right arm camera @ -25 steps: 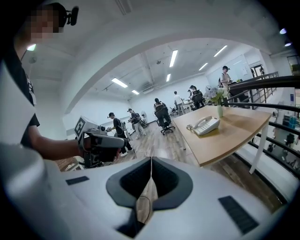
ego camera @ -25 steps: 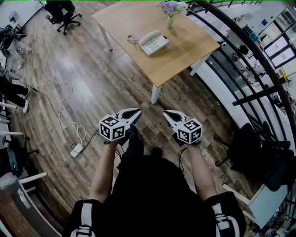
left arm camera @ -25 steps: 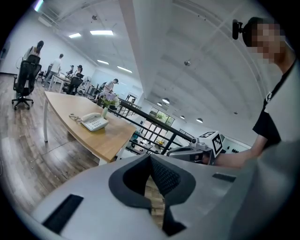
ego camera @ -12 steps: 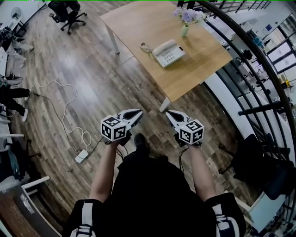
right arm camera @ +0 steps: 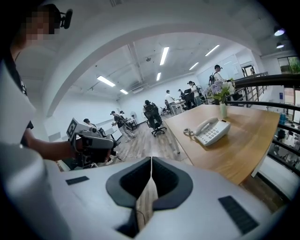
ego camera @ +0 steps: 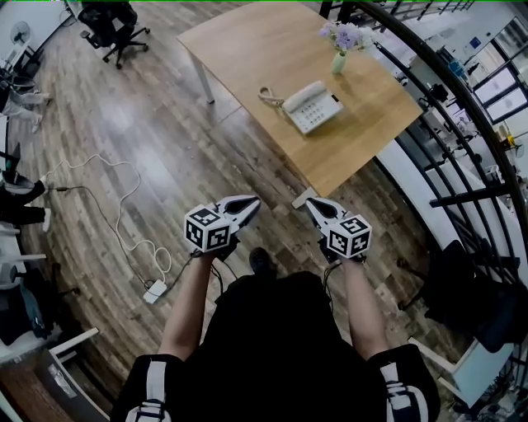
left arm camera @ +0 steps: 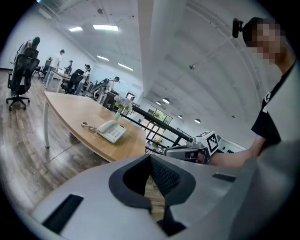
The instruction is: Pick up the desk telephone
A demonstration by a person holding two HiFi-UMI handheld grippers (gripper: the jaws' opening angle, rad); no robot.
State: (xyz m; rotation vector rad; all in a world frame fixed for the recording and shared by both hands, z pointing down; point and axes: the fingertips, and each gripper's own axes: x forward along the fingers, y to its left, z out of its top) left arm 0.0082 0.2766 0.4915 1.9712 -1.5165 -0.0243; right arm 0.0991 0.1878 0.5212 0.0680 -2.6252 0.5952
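A white desk telephone point(ego camera: 311, 107) with a coiled cord lies on a wooden table point(ego camera: 247, 41) ahead of me. It also shows in the left gripper view as the telephone point(left arm camera: 111, 132) and in the right gripper view as the telephone point(right arm camera: 212, 130). My left gripper point(ego camera: 254, 200) and right gripper point(ego camera: 309, 202) hang side by side over the floor, short of the table's near corner. Both are shut and hold nothing. Neither touches the telephone.
A vase of flowers point(ego camera: 344, 43) stands on the table behind the telephone. A black railing point(ego camera: 450, 124) curves along the right. A white cable and power strip point(ego camera: 154, 290) lie on the floor at left. Office chairs point(ego camera: 110, 23) stand far back.
The table and telephone have come nearer and shifted right in the head view as I walked forward. Both grippers stayed shut and side by side.
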